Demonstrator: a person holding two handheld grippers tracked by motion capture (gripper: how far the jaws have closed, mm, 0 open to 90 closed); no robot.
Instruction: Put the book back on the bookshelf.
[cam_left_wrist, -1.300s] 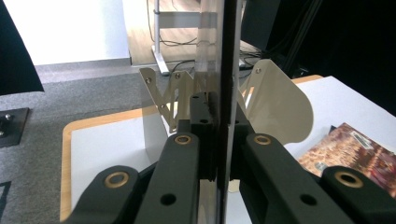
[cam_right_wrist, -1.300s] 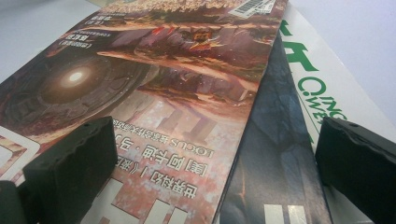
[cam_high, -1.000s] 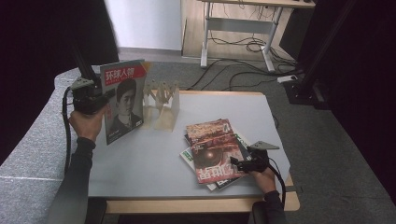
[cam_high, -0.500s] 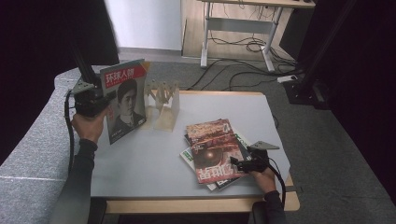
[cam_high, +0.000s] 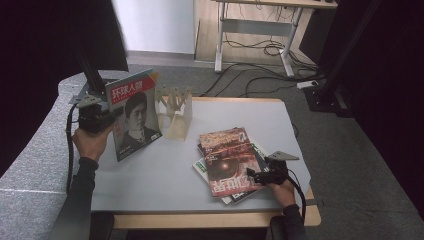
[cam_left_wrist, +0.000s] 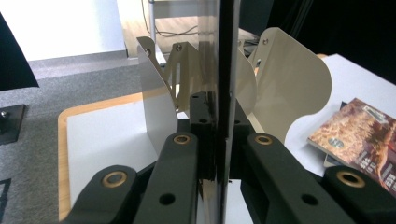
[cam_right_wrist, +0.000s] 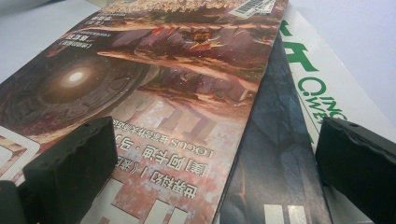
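1. Left claw (cam_high: 107, 120) clamped on the left edge of a portrait-cover magazine (cam_high: 134, 119), held upright off the worktop (cam_high: 165, 175), cover facing the camera in the high view.
2. In the left gripper view, magazine (cam_left_wrist: 219, 70) seen edge-on as a thin dark line, pinched tight between both black jaws.
3. Cream metal magazine rack (cam_high: 174, 112) standing just beside the held magazine, on its right, near the worktop's far edge; dividers fanned upward.
4. Same rack (cam_left_wrist: 289, 84) right behind the magazine's edge in the left gripper view, curved plates on either side of it.
5. Right claw (cam_high: 256, 176) low at the near right of the worktop, jaws apart, resting at the near edge of a stack of magazines (cam_high: 230, 160).
6. Top of the stack: reddish-brown cover with a glowing round shape, lying flat, title end toward the person.
7. In the right gripper view, that top magazine (cam_right_wrist: 154, 93) lying between the two spread pads, a dark cover and a white one with green lettering (cam_right_wrist: 322, 88) peeking out beneath on the right.
8. Stack well apart from the rack and the held magazine.
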